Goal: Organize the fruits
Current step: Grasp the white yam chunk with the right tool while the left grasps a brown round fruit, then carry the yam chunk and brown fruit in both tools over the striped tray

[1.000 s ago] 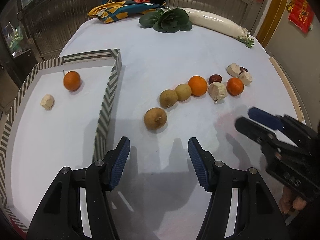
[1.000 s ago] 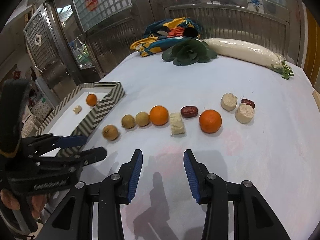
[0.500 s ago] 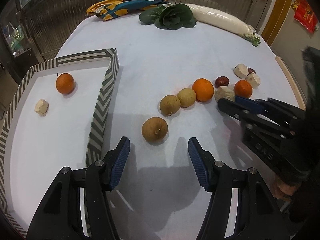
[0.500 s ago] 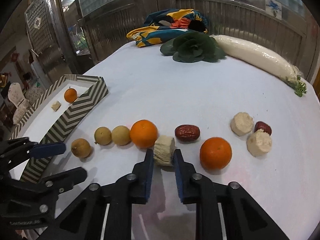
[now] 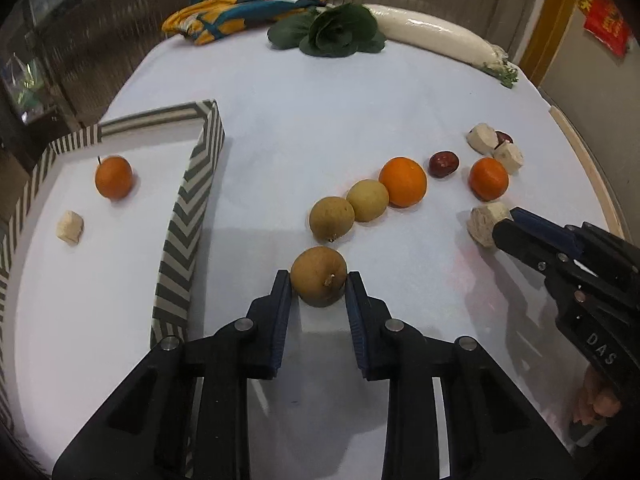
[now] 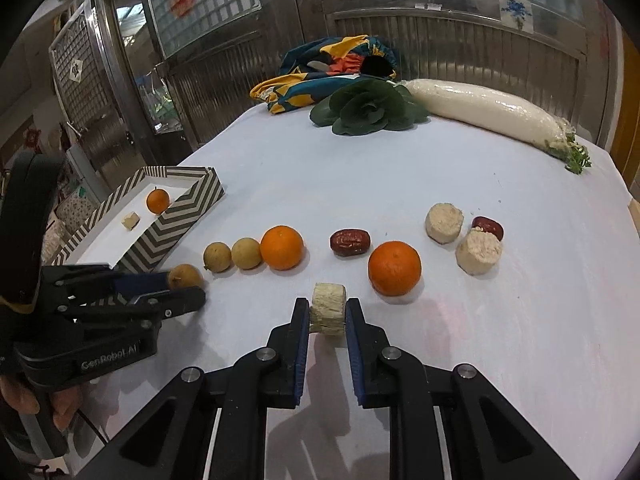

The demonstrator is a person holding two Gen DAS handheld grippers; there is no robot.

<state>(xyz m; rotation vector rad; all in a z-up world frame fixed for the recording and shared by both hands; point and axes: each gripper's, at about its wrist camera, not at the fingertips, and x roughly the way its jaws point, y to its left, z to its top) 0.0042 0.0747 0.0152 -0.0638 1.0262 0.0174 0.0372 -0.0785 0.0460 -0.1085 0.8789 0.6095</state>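
Note:
My left gripper [image 5: 319,280] is shut on a brown round fruit [image 5: 319,281] resting on the white table. My right gripper [image 6: 328,311] is shut on a pale cut chunk [image 6: 328,314] and holds it just above the table. Two more brown fruits [image 5: 332,218] [image 5: 367,200], two oranges [image 5: 403,181] [image 5: 488,179], a red date [image 5: 443,164] and pale chunks [image 5: 507,157] lie in a row beyond. The striped tray [image 5: 188,216] at left holds an orange [image 5: 113,177] and a chunk [image 5: 70,227].
A green leafy vegetable [image 5: 340,32], a long white radish [image 5: 440,40] and a colourful cloth [image 5: 248,4] lie at the table's far edge. The table's right edge [image 5: 580,160] is near the chunks.
My left gripper moved forward and closed on the nearest brown fruit. My right gripper closed on the pale chunk and pulled it back out of the row.

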